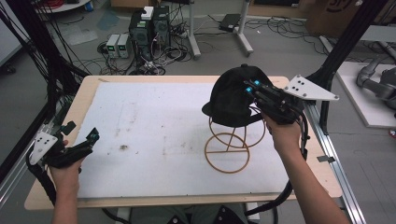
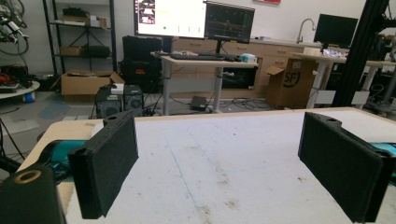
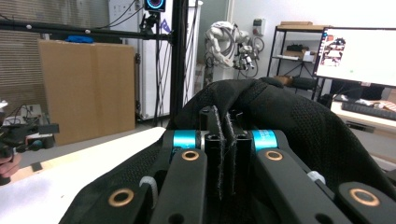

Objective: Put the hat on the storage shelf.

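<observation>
cap (image 1: pixel 231 95) atop wire stand (image 1: pixel 229 147)

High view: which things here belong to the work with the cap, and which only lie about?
In the job:
- cap
- wire stand
- right tongs, shut on the cap

Lying about:
- left tongs, open, idle
- boxes on floor
- cables

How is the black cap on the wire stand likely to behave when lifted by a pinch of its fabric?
The cap is probably soft: in the right gripper view its mesh bunches between the shut right claw. It likely weighs little, since a thin wire stand carries it. The stand looks light and open, so it may tip or drag if the cap snags on it.
</observation>
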Motion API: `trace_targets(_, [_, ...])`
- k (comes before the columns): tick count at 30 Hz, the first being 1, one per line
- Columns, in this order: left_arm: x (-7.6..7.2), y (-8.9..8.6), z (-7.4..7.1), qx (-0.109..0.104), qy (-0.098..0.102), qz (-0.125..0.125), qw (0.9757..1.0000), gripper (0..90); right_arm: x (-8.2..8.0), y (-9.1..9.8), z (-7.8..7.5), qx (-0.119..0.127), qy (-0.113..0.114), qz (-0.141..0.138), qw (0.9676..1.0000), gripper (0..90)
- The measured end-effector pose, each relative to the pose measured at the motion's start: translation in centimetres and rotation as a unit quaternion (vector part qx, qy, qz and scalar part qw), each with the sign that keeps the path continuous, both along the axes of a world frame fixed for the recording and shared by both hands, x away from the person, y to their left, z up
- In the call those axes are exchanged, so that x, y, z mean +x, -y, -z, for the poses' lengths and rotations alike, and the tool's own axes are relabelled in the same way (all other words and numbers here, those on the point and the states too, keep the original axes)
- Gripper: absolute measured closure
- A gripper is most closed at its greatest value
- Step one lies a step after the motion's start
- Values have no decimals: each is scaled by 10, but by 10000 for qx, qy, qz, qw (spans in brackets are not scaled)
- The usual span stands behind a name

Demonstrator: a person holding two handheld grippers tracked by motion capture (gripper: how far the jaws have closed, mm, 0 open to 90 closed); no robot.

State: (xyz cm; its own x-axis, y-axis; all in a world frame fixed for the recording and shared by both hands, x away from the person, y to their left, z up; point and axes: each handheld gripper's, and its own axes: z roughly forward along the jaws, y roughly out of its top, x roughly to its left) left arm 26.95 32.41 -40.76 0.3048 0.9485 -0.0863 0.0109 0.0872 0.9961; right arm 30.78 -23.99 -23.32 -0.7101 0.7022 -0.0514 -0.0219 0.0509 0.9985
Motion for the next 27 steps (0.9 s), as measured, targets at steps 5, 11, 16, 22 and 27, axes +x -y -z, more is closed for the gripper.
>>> trace_targets(5, [0,0,0,13,-17,5,10000,122,-6,3,8,24,-49,-30,10000,881])
trace_targets(11, [0,1,0,7,-11,11,10000,122,-12,6,20,-42,-126,-33,9999,876])
trace_targets(16, [0,0,0,11,-20,15,10000,123,-13,6,27,-60,-190,-57,9998,873])
trace_targets(22, [1,1,1,1,-14,10,10000,122,-16,5,34,-73,-221,-38,9997,800])
trace_targets(27, [0,1,0,3,-15,10,10000,122,-20,6,30,53,-50,-38,10000,604])
